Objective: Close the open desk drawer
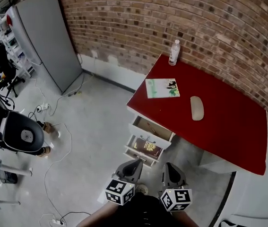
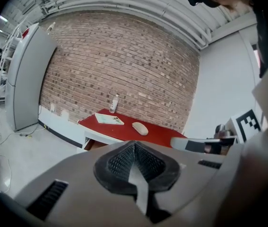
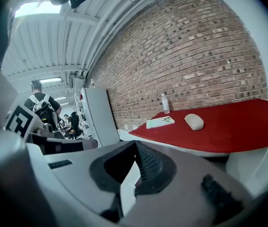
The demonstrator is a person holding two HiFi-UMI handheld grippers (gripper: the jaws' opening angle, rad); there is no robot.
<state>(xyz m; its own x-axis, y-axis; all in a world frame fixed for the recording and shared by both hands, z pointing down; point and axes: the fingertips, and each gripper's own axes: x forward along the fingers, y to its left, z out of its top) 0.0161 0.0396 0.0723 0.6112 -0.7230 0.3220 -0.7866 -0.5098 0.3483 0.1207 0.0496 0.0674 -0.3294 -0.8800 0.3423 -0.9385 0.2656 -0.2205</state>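
Both claws are empty. The left gripper (image 1: 134, 163) has its jaws fully together with nothing between them. The right gripper (image 1: 168, 166) also shows its pads meeting at the tips, again with nothing held.

The work sits under the left front corner of the red desk (image 1: 228, 126). A stack of drawers stands pulled out there in steps:
- the top drawer (image 1: 151, 128) projects least,
- the middle drawer (image 1: 146, 147), holding a dark flat item, projects further,
- the lowest drawer (image 1: 134, 155) projects furthest toward me.

Governing relation: the stack lies straight ahead of my claws and below them. Both grippers are held close to my body and angled slightly downward. The left gripper is the nearer one. In the head view its tip is just short of the lowest drawer front, not touching it as far as I can judge. The right gripper points past the stack's right side, toward the floor under the front edge of the desk.

Each drawer front has its long axis parallel to the front edge of the desk. The travel to close is therefore square to that edge, away from me and under the desktop. I judge a flat push with the closed left tips on the middle of a front to be the suitable contact. An off-centre push may skew the drawer on its runners.
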